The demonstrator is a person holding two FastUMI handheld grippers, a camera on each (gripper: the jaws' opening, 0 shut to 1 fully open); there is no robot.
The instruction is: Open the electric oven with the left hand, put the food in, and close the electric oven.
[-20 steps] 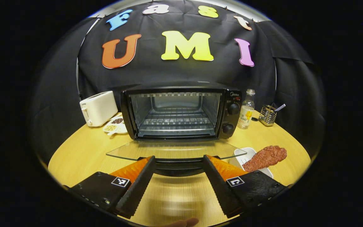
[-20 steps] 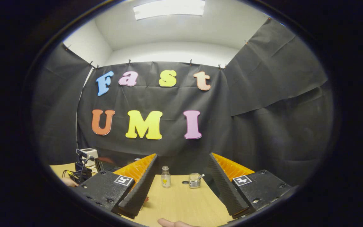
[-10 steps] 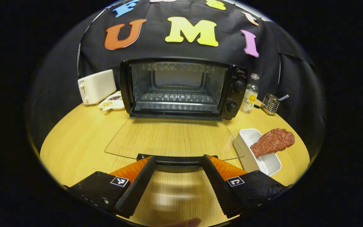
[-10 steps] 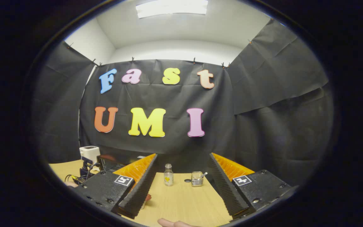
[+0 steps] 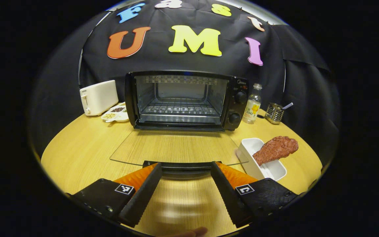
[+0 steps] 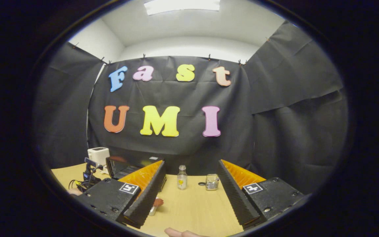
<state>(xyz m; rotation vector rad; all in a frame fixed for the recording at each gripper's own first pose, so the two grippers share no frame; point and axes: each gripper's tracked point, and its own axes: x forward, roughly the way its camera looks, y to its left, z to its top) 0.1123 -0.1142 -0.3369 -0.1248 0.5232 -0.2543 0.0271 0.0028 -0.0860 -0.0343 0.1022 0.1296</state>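
Black electric oven [image 5: 184, 100] sitting upper centre, glass door [image 5: 176, 150] lying flat | left gripper [image 5: 185, 189] spreading wide just short of door handle [image 5: 183, 166] | brown meat piece [image 5: 275, 149] resting in white dish [image 5: 261, 161], lower right, long axis running up-right | right gripper [image 6: 189, 194] gaping, holding nothing.

The left finger [image 6: 145, 194] hides most of the oven [image 6: 120, 166].
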